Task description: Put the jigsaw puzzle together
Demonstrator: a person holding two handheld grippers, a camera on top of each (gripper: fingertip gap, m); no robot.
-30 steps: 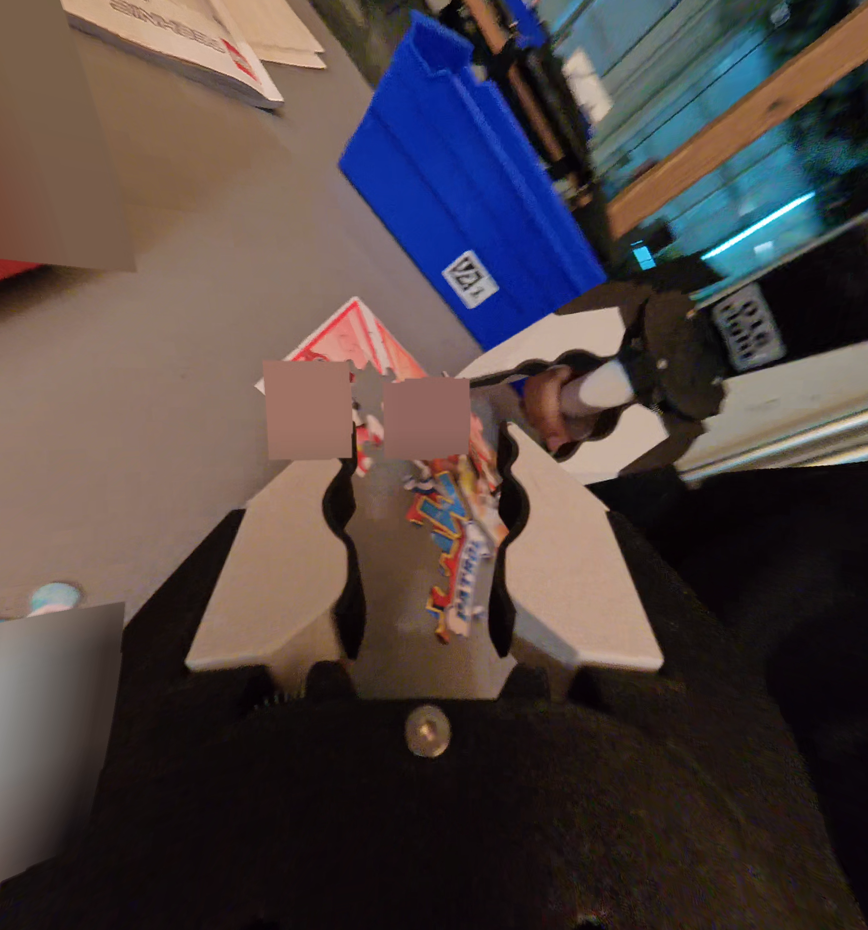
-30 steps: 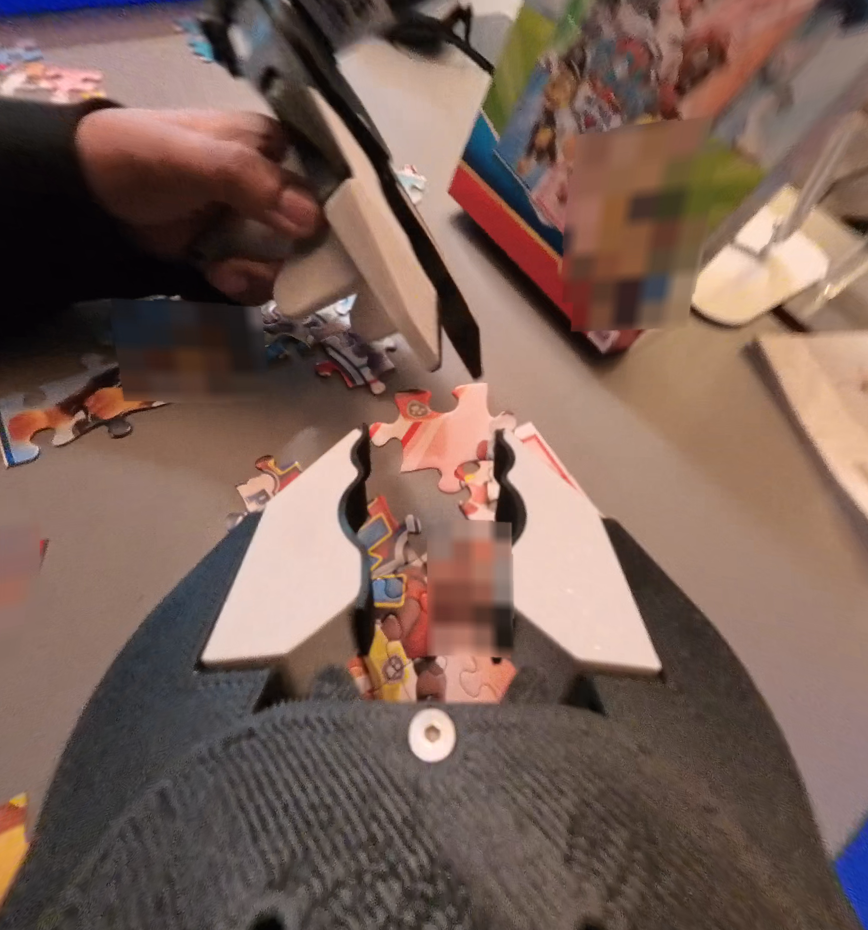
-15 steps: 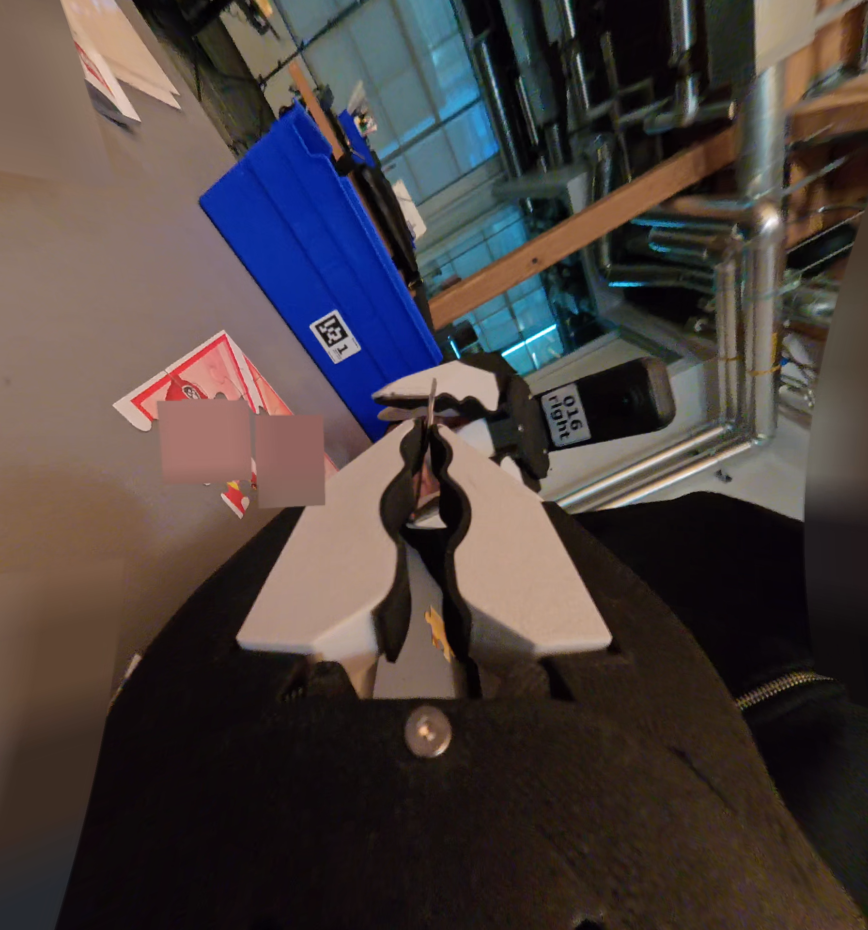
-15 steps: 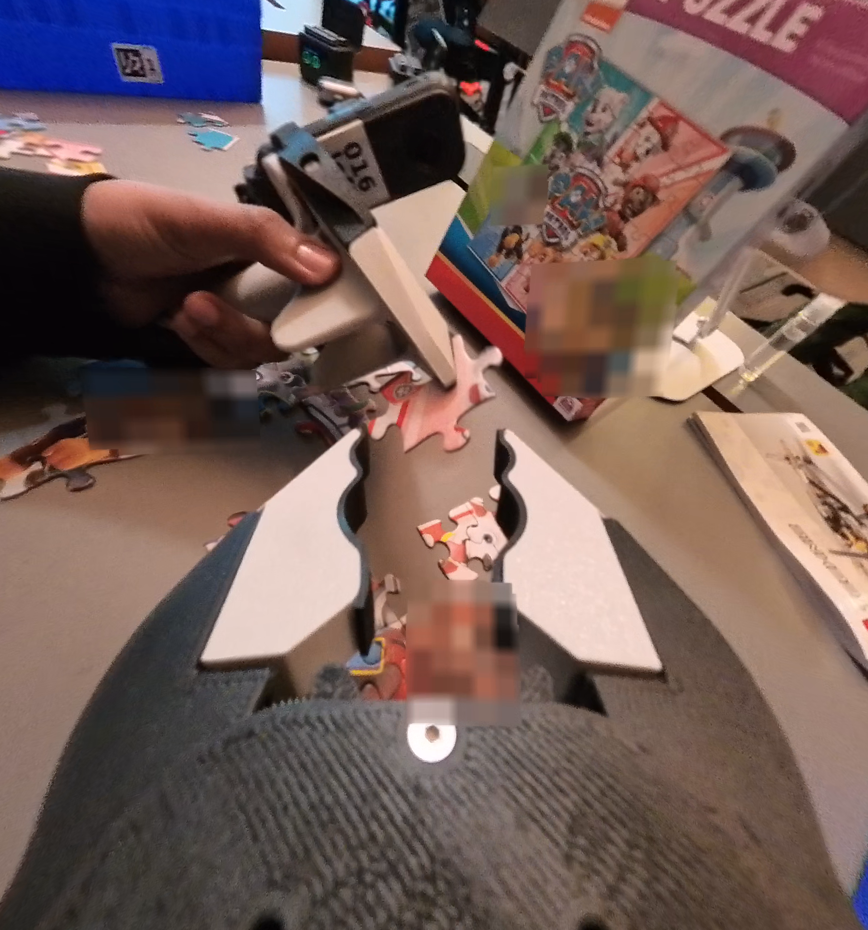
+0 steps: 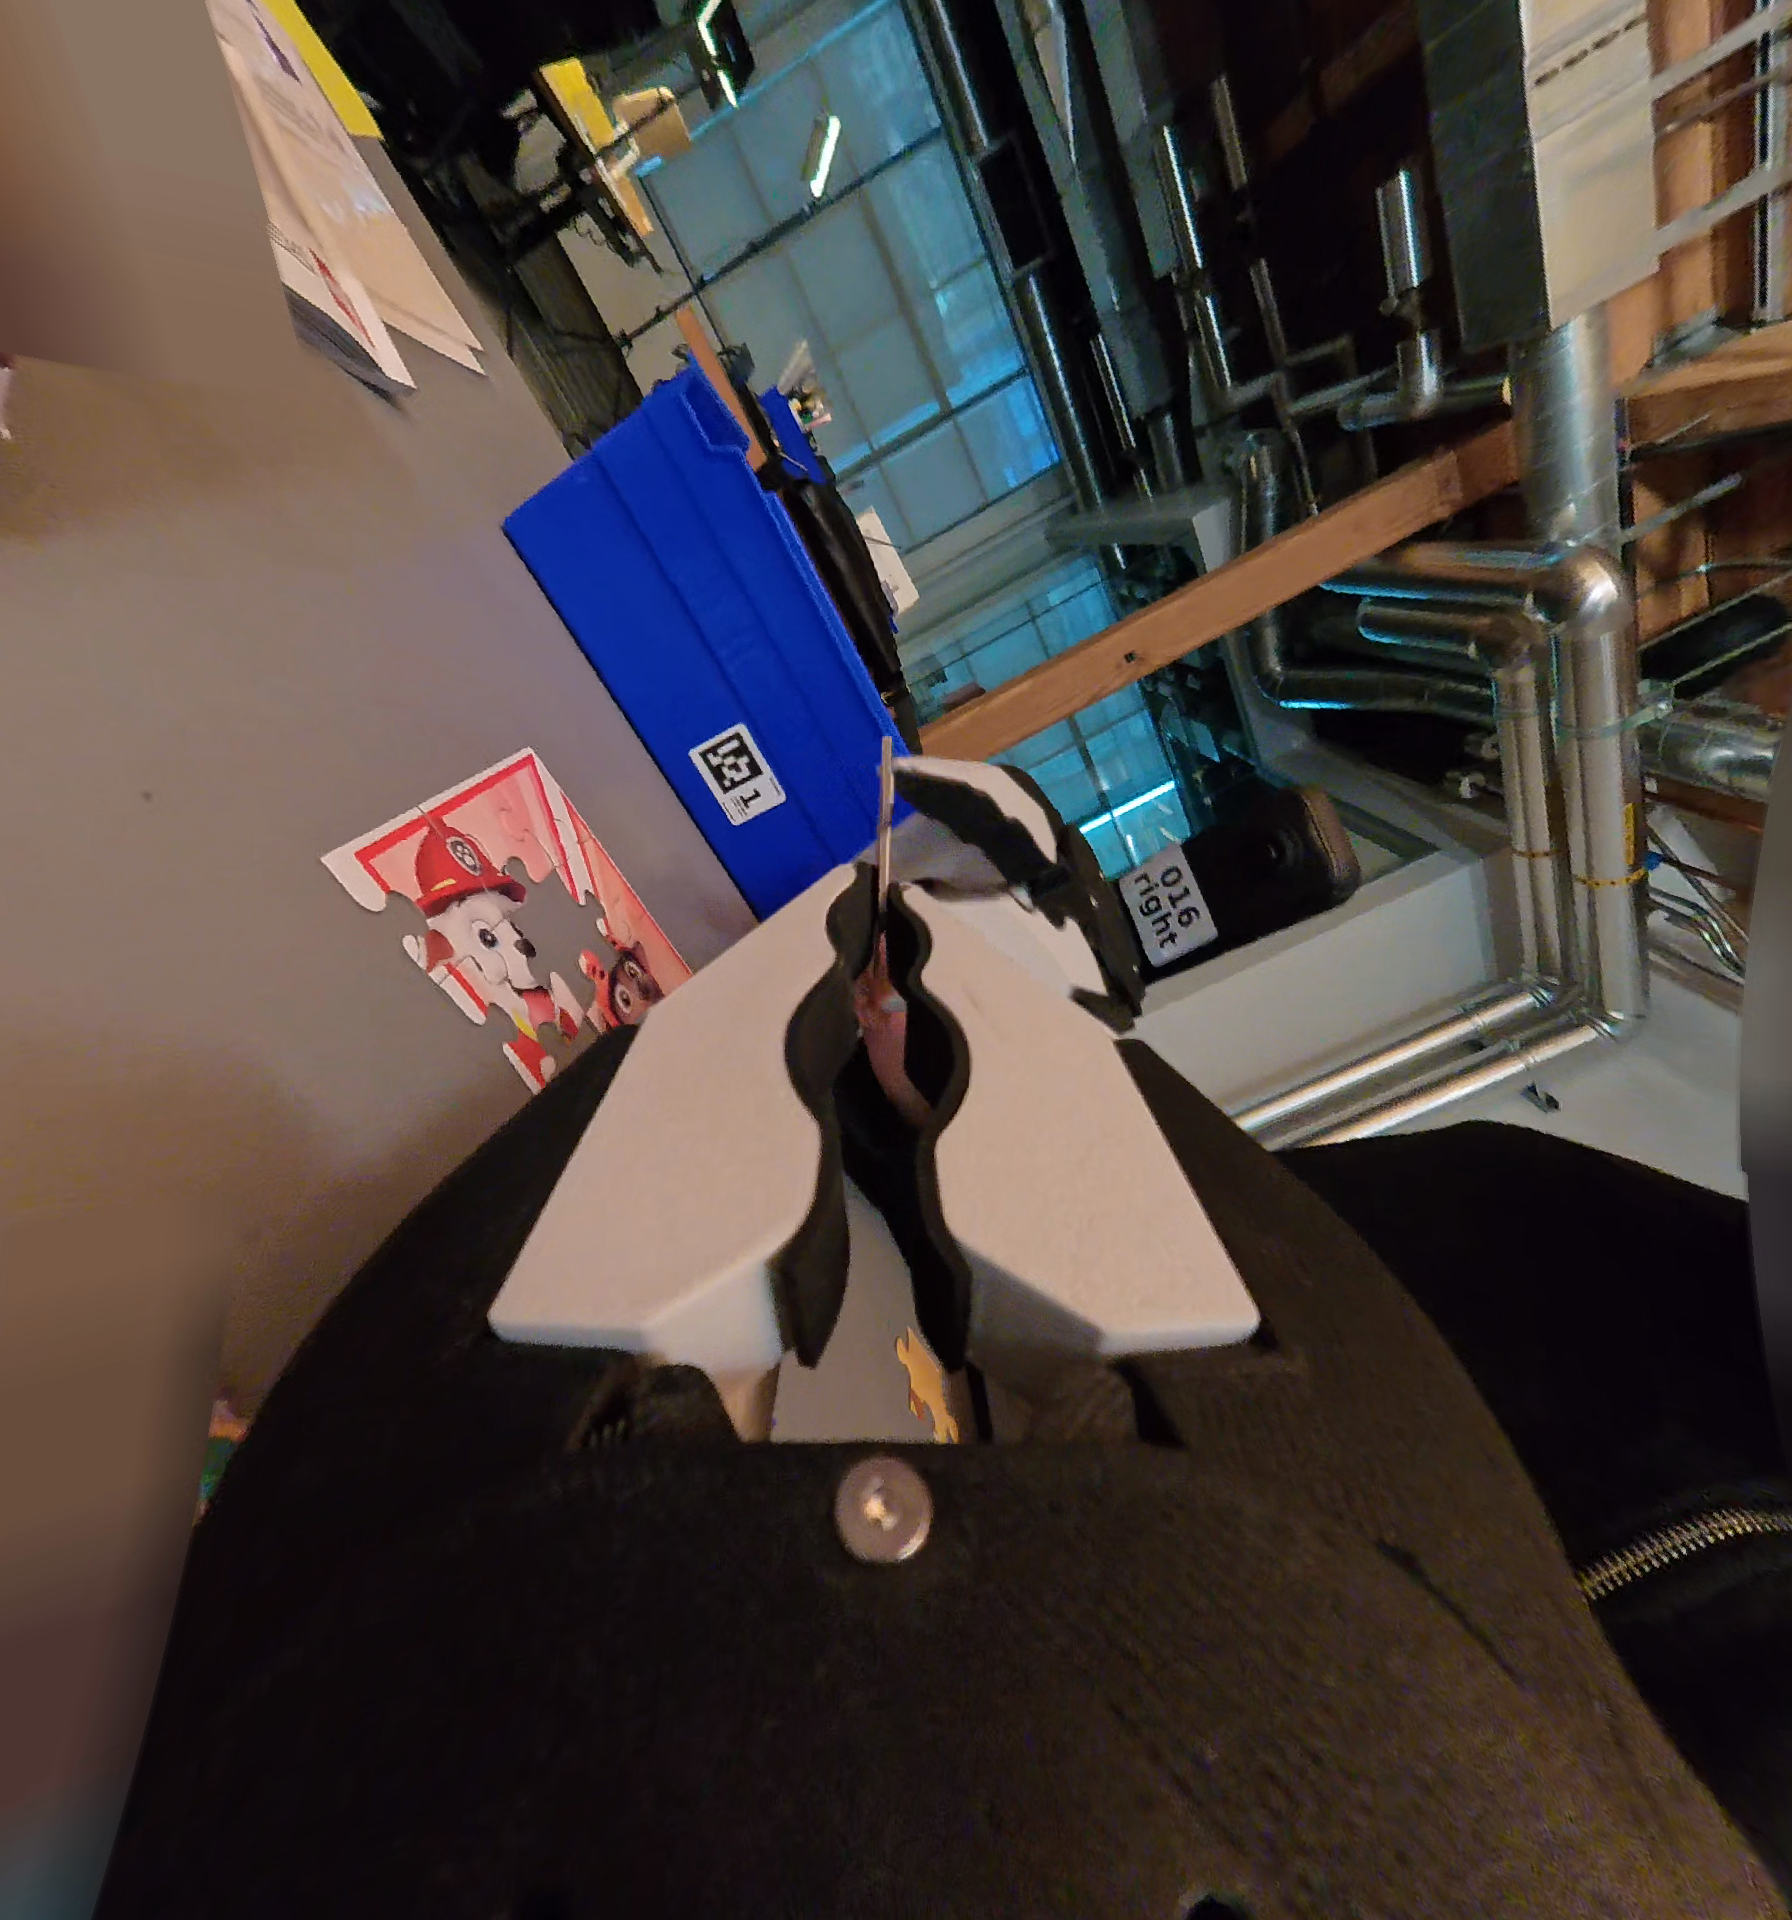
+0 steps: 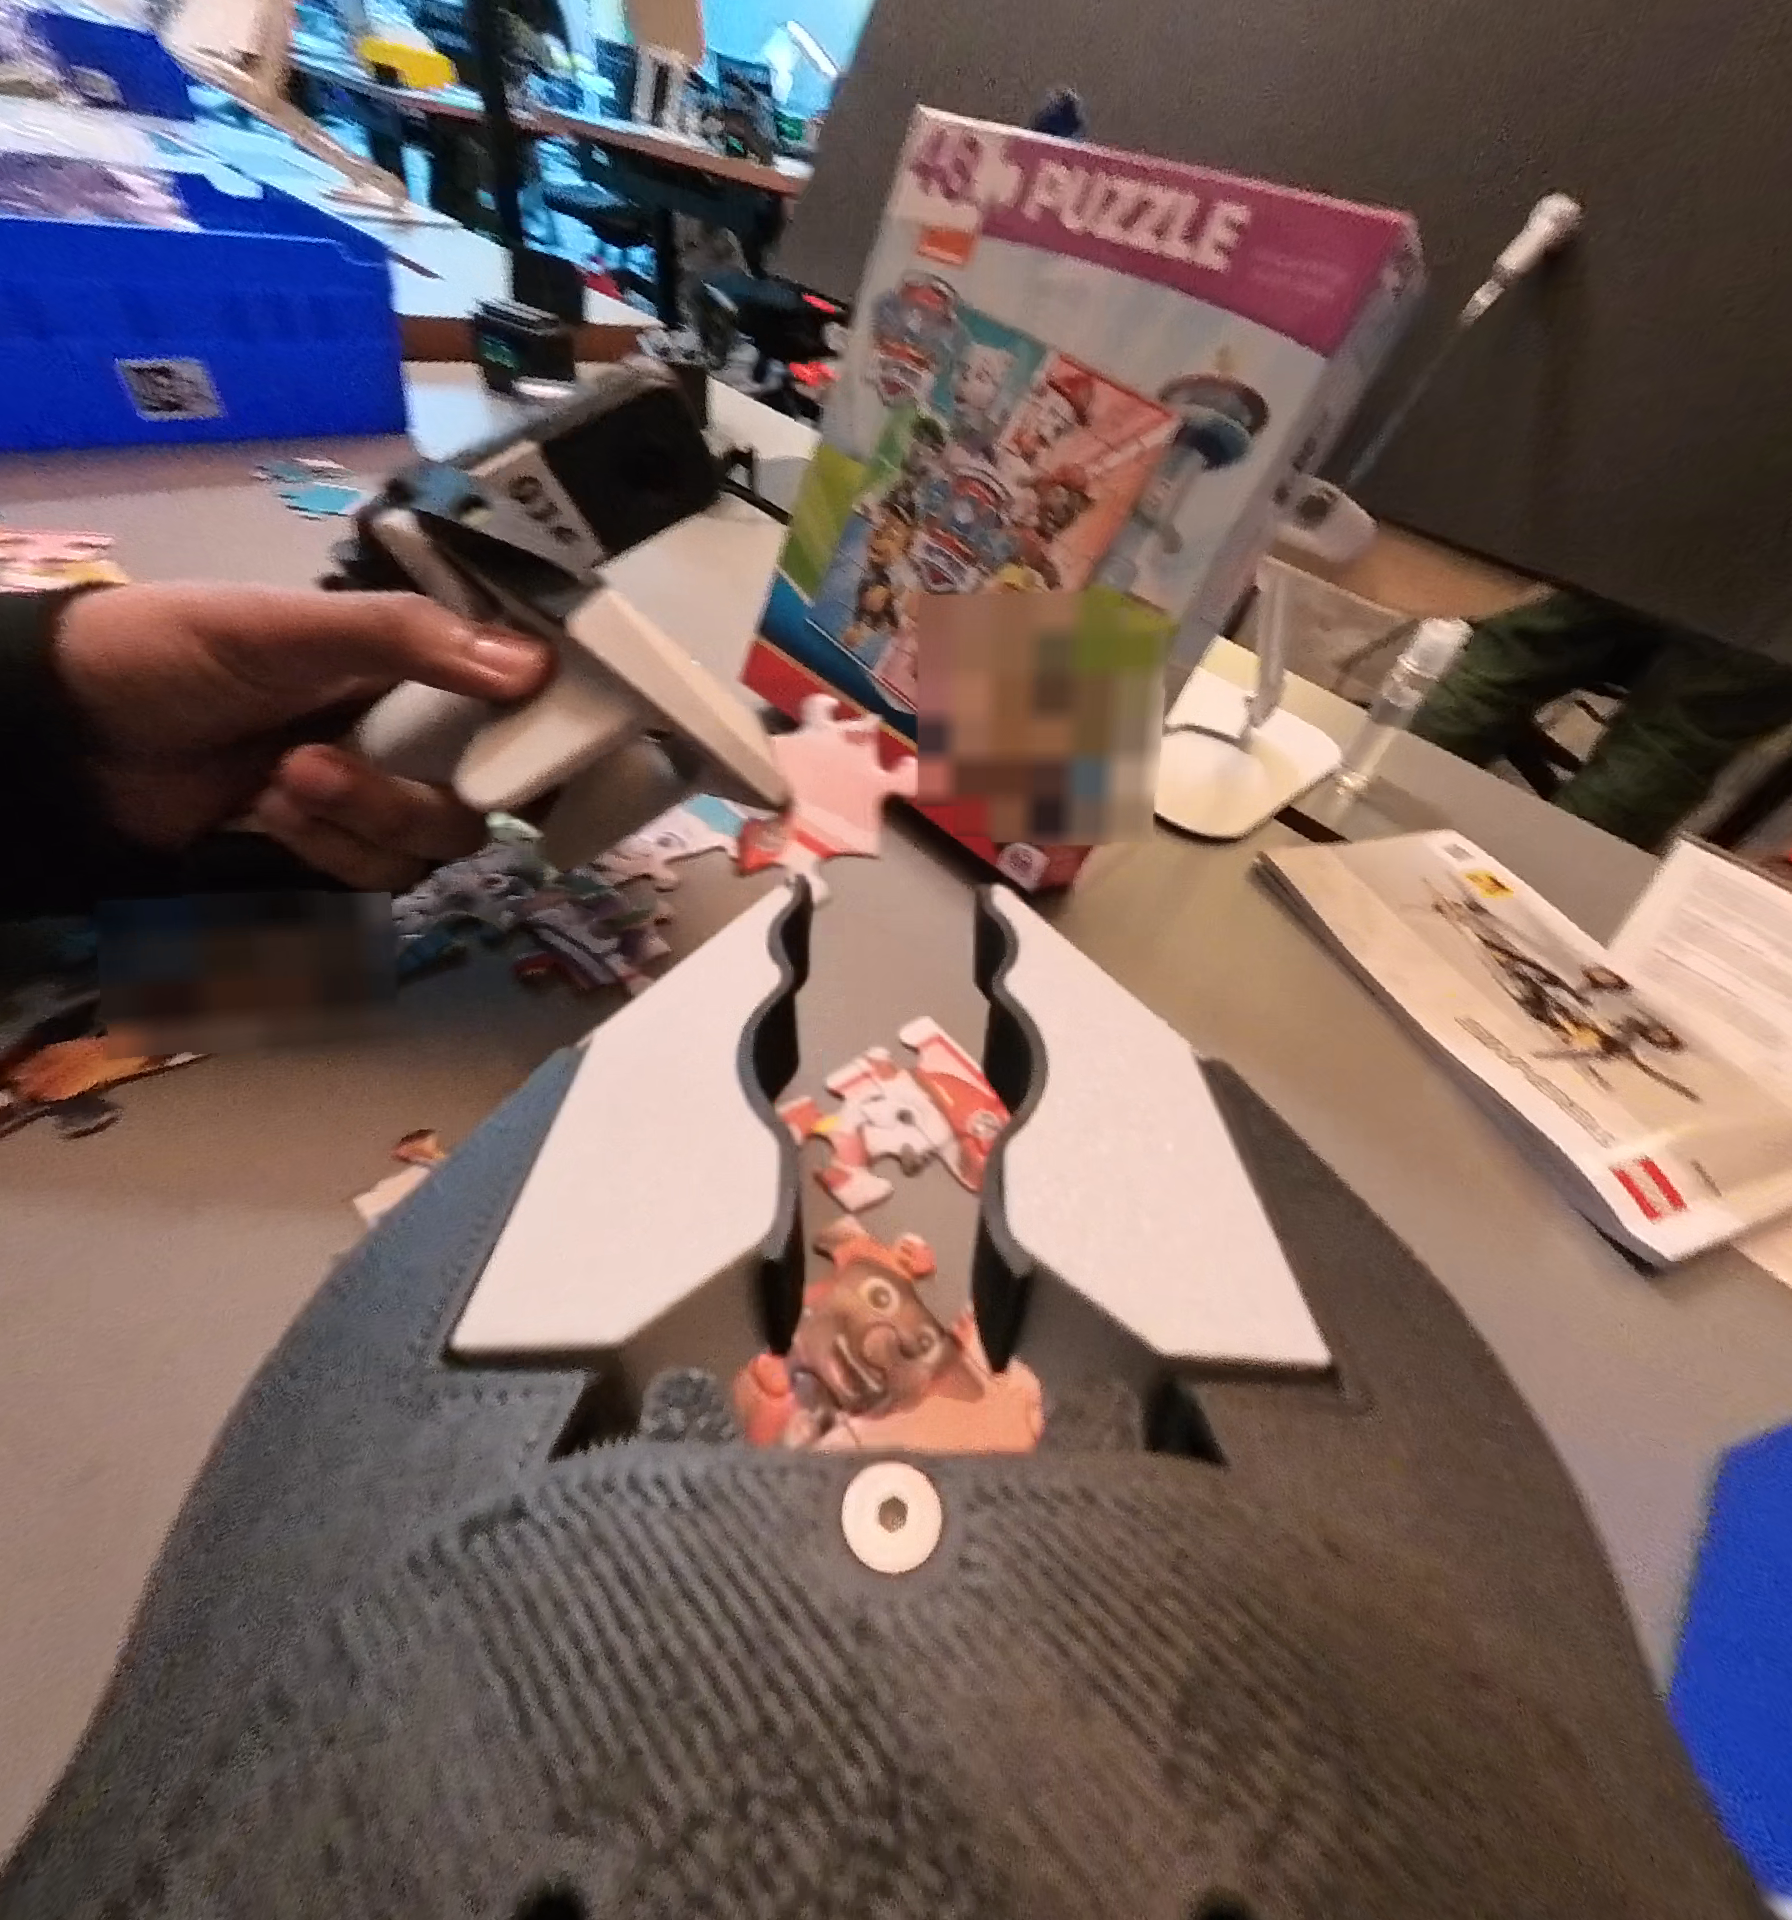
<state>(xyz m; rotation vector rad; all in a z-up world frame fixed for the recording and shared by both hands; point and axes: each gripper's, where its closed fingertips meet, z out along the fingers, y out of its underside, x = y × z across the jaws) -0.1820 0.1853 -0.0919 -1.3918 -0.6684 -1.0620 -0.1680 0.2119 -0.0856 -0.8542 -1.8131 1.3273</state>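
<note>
Here the left hand-held gripper [image 5: 879,914], with white wedge-shaped fingers and wavy black rubber pads, is clamped on a flat pink-and-red cardboard jigsaw piece [image 6: 832,792]. The left wrist view shows the piece edge-on as a thin sliver rising from between the closed pads. In the right wrist view it juts beyond the fingertips above the worktop [image 6: 196,1226], just ahead of the right gripper's left fingertip. A bare hand [image 6: 268,717] in a dark sleeve wraps the left gripper's pale handle from the left, fingers angled down and to the right.

The right hand-held gripper [image 6: 890,914] has the same white fingers and black pads on a dark grey ribbed body. Its jaws stand moderately apart with nothing between the pads.

Seen through the gap, on the matt grey worktop, lies a partly joined red-and-white jigsaw section with cartoon dogs [image 6: 897,1127].

More loose printed pieces [image 6: 528,925] lie under the left gripper.

A glossy upright cardboard puzzle box with a purple top band [image 6: 1068,416] stands behind the held piece. A blue ribbed plastic bin with a square black-and-white tag [image 5: 694,665] stands at the far edge; its contents cannot be seen. An open paper booklet [image 6: 1557,1049] lies to the right.
</note>
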